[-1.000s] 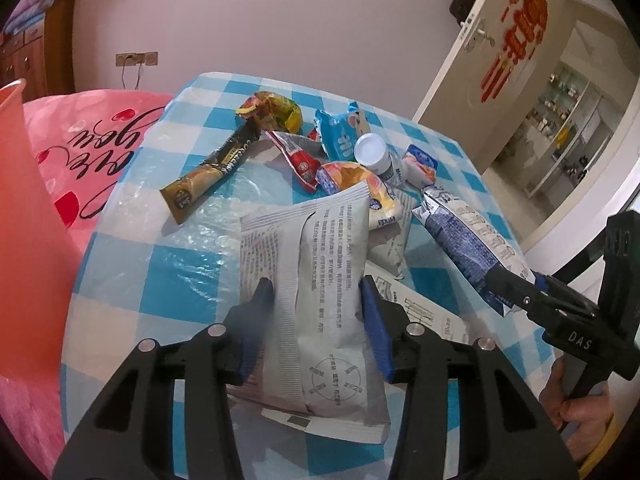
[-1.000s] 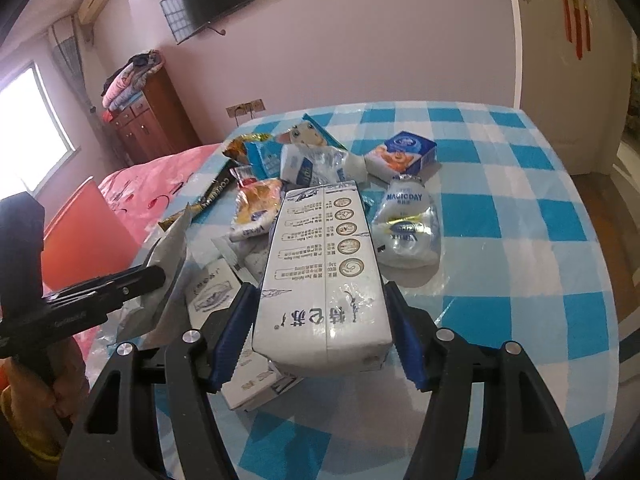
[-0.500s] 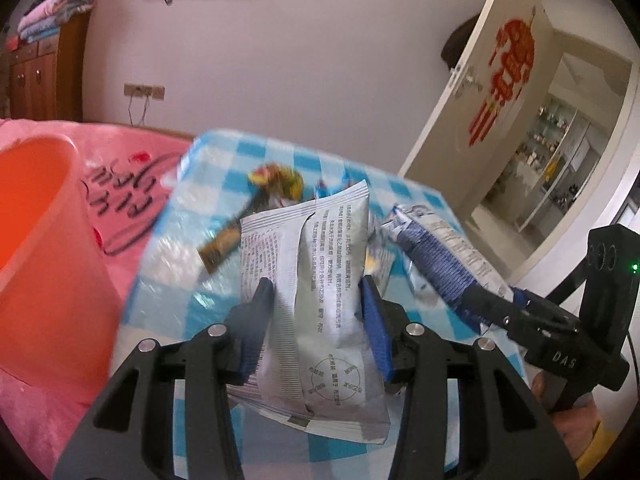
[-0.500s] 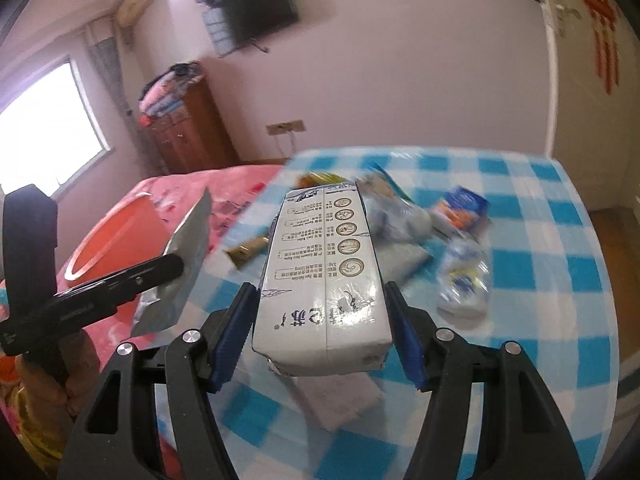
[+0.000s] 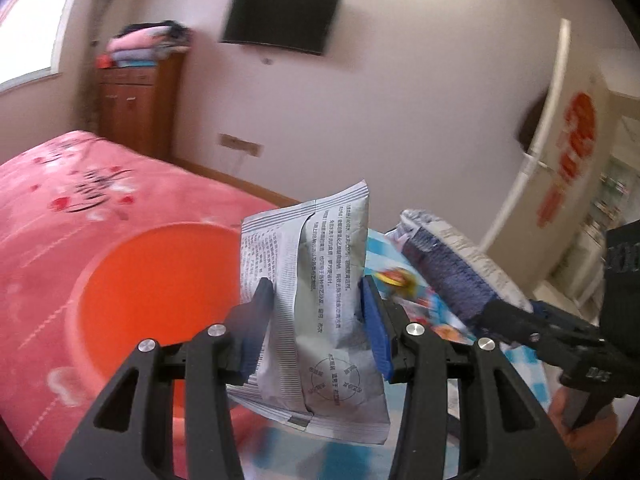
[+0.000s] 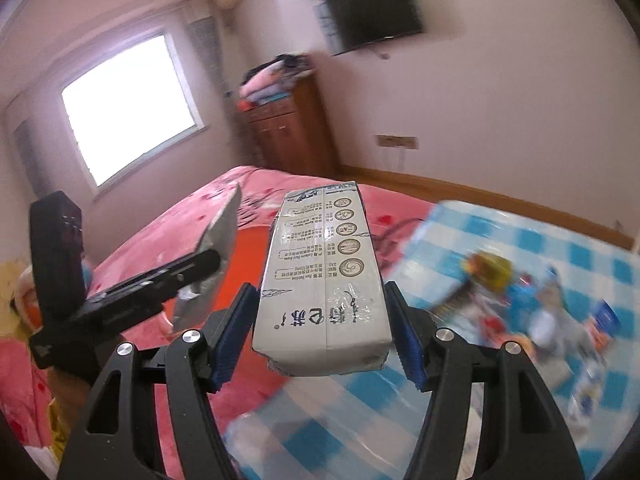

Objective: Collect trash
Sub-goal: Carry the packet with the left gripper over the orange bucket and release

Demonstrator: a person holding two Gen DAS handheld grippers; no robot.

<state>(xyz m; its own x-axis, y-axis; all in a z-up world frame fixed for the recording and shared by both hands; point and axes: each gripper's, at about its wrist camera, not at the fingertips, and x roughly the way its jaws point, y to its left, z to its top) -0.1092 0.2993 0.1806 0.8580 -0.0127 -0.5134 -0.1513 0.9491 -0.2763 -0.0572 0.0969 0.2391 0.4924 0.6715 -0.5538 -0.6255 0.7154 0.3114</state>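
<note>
Step in hand, we judge: carry to orange bin, left of worktop.
Left gripper jaws clamp silver packet; right gripper jaws clamp white carton.
Next, we judge: centre both over bin, let go.

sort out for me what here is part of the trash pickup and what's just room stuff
Part of the job:
- silver packet in left gripper
- white carton in right gripper
- orange bin
- wrappers on checked table

Just lying about:
- pink bed
- TV
- wooden cabinet
</note>
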